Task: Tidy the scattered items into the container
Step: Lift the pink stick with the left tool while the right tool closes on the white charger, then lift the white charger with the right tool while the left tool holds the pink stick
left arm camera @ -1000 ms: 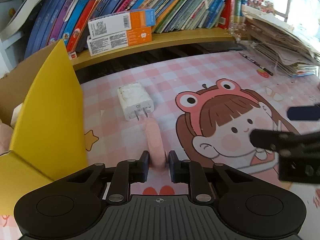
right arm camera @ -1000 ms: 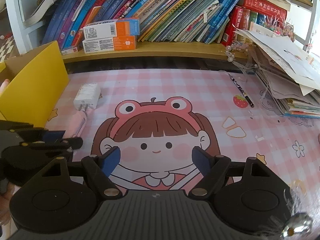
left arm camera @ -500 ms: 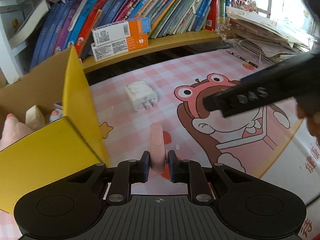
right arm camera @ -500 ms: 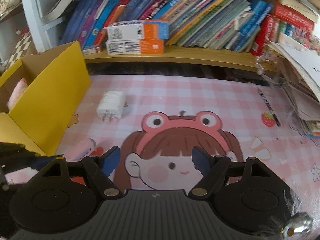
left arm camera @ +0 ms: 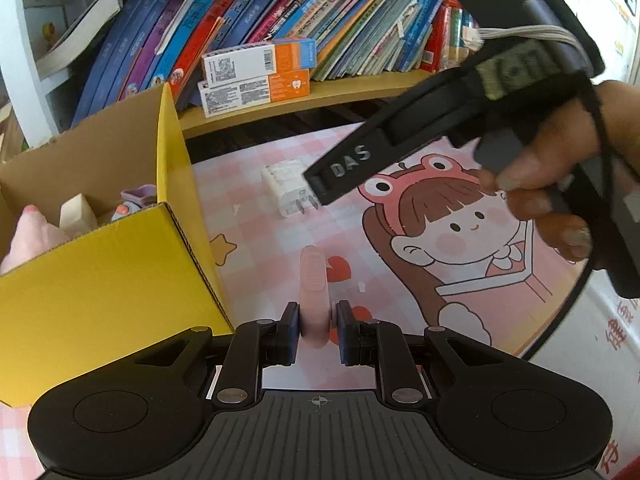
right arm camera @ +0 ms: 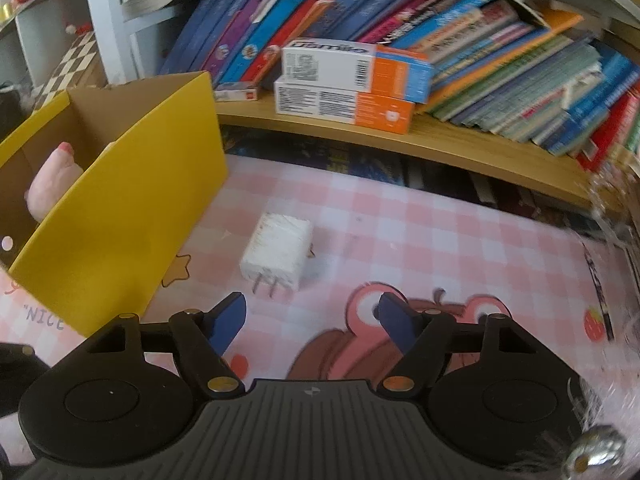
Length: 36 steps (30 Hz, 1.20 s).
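Raised from the tabletop (left arm camera: pixel 256 184): pink item, carried beside the yellow box.

The pink item (left arm camera: pixel 314 292) is clamped upright in the left hand-held gripper (left arm camera: pixel 317 330), presumably for release into the yellow box (left arm camera: pixel 120 280), which lies just left. The right hand-held gripper (right arm camera: pixel 312 320) is spread wide and aimed at the white charger (right arm camera: pixel 278 256), which lies on the tabletop near the box, probably the next pickup.

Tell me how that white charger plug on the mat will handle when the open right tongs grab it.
The white charger looks like a rigid block with flat sides, so it likely grips firmly and won't roll. Its prongs face the right tongs, so they might snag.
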Available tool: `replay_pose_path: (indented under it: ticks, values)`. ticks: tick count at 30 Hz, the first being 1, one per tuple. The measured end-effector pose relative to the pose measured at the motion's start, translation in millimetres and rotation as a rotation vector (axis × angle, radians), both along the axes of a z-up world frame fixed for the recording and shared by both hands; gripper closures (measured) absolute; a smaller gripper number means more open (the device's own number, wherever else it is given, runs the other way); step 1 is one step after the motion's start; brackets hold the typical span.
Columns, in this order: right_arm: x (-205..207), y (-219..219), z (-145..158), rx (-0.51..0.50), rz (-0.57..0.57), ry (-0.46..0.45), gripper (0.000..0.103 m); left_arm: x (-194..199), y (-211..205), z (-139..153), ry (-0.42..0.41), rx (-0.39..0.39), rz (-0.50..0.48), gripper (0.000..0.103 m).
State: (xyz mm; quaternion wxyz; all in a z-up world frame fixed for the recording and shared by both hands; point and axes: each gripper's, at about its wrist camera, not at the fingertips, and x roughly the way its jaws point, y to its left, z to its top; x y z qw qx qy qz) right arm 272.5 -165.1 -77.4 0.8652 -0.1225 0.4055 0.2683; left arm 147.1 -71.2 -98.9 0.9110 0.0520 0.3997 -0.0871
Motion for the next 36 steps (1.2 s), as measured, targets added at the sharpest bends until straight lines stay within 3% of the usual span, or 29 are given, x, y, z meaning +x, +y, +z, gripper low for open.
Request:
replay_pose_path:
  ticks: [23, 36]
  values:
    - [33, 36, -22, -0.024, 0.042, 0.052, 0.033, 6, 7, -9, 0.000, -0.023, 0.006, 0.085]
    - [43, 53, -32, -0.039, 0.045, 0.069, 0.055, 7, 9, -9, -0.001, -0.021, 0.009, 0.085]
